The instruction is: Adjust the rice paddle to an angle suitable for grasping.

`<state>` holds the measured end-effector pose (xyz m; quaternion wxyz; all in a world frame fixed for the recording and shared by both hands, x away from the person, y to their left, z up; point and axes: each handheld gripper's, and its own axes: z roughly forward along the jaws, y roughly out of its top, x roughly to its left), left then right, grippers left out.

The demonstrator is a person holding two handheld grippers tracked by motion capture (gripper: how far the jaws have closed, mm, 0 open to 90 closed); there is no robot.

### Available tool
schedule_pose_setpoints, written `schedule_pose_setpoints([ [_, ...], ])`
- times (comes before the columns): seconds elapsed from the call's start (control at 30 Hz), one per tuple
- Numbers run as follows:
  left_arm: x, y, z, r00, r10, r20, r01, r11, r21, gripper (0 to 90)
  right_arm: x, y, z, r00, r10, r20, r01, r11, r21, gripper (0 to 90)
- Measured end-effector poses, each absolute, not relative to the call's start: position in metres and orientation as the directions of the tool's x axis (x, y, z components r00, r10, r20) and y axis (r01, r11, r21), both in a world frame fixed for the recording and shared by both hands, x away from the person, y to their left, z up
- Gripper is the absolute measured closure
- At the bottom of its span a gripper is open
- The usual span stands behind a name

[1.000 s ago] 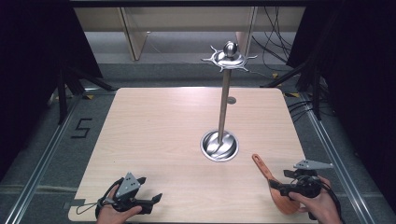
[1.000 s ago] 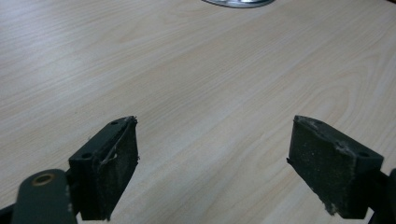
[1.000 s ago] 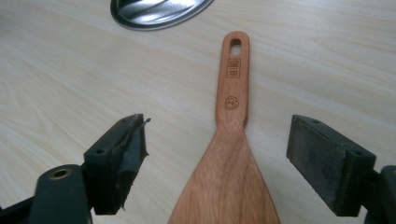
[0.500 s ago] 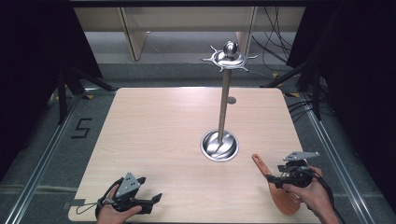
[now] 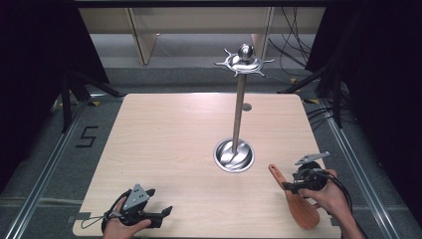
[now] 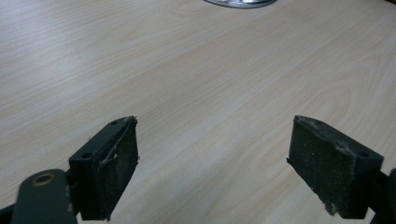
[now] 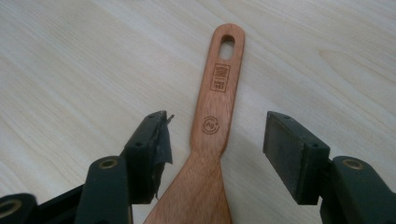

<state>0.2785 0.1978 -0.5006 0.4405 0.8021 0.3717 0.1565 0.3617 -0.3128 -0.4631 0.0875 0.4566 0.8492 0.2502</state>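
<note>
Closing on the wooden spatula point(image 7: 215, 126), the right gripper point(image 7: 219, 144) has its jaws half-wide, one on each side of the handle neck, and they have just been narrowing; both pads point(image 7: 285, 149) are apart from the wood, so nothing is gripped yet. Spatula lies flat on the table point(image 5: 169, 144), blade under and behind the jaws toward the hand, handle running forward past the tips, hang hole point(image 7: 227, 46) at the far end ahead. In the high view the right gripper point(image 5: 298, 185) sits over the spatula point(image 5: 293, 199) near the table's near-right edge, with the steel utensil stand point(image 5: 238, 124) ahead and to its left, well apart. Left gripper point(image 6: 212, 158) rests with jaws wide and nothing between them, bare table under it, the stand's base point(image 6: 240, 2) far ahead; high view shows it point(image 5: 144, 211) near the near-left edge. For a good pick, my read: the handle sits closer to the left pad than the right, so centre slightly before pinching, or the wood will slide sideways. Grip at the neck just above the blade flare, where it is narrow and parallel. Keep the tips low to the table so the pads catch the thin edges fully. Likely next is hanging it by the hole, so leave that end free.
</note>
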Motion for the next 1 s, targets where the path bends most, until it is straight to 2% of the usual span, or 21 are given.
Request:
schedule_pose_setpoints([
  [0.2, 0.277, 0.197, -0.501, 0.665, 0.741, -0.096, 0.475, -0.32, 0.819, 15.1, 0.371, -0.304, -0.467, -0.58, 0.811, 0.076, 0.743, 0.489, 0.457, 47.4],
  [0.3, 0.278, 0.198, -0.501, 0.675, 0.734, -0.076, 0.459, -0.336, 0.822, 15.1, 0.374, -0.3, -0.468, -0.581, 0.81, 0.087, 0.753, 0.493, 0.436, 49.2],
  [0.37, 0.278, 0.197, -0.501, 0.67, 0.737, -0.088, 0.463, -0.322, 0.826, 15.1, 0.38, -0.295, -0.47, -0.576, 0.816, 0.056, 0.761, 0.51, 0.402, 51.8],
  [0.53, 0.278, 0.197, -0.501, 0.67, 0.737, -0.087, 0.462, -0.322, 0.826, 15.1, 0.39, -0.29, -0.47, -0.582, 0.812, 0.045, 0.765, 0.527, 0.37, 54.6],
  [0.6, 0.28, 0.201, -0.499, 0.685, 0.728, -0.041, 0.44, -0.369, 0.819, 15.1, 0.392, -0.288, -0.469, -0.597, 0.801, 0.048, 0.759, 0.543, 0.36, 55.6],
  [0.63, 0.278, 0.198, -0.501, 0.67, 0.738, -0.086, 0.459, -0.321, 0.829, 15.1, 0.393, -0.287, -0.47, -0.591, 0.805, 0.051, 0.765, 0.54, 0.351, 56.2],
  [0.8, 0.278, 0.197, -0.501, 0.669, 0.738, -0.089, 0.462, -0.32, 0.827, 15.1, 0.396, -0.285, -0.471, -0.617, 0.787, 0.017, 0.747, 0.579, 0.327, 58.6],
  [0.87, 0.281, 0.201, -0.5, 0.688, 0.725, -0.035, 0.434, -0.372, 0.82, 15.1, 0.396, -0.281, -0.471, -0.602, 0.798, 0.026, 0.764, 0.567, 0.307, 59.4],
  [0.9, 0.281, 0.201, -0.5, 0.688, 0.725, -0.035, 0.434, -0.372, 0.82, 15.2, 0.396, -0.281, -0.471, -0.602, 0.798, 0.026, 0.764, 0.567, 0.307, 59.4],
  [0.93, 0.278, 0.198, -0.5, 0.669, 0.739, -0.082, 0.459, -0.323, 0.828, 15.2, 0.396, -0.282, -0.47, -0.619, 0.786, 0.016, 0.75, 0.584, 0.309, 59.8],
  [1.0, 0.279, 0.2, -0.5, 0.676, 0.734, -0.063, 0.449, -0.344, 0.824, 15.2, 0.398, -0.28, -0.471, -0.631, 0.776, 0.008, 0.743, 0.602, 0.293, 60.9],
])
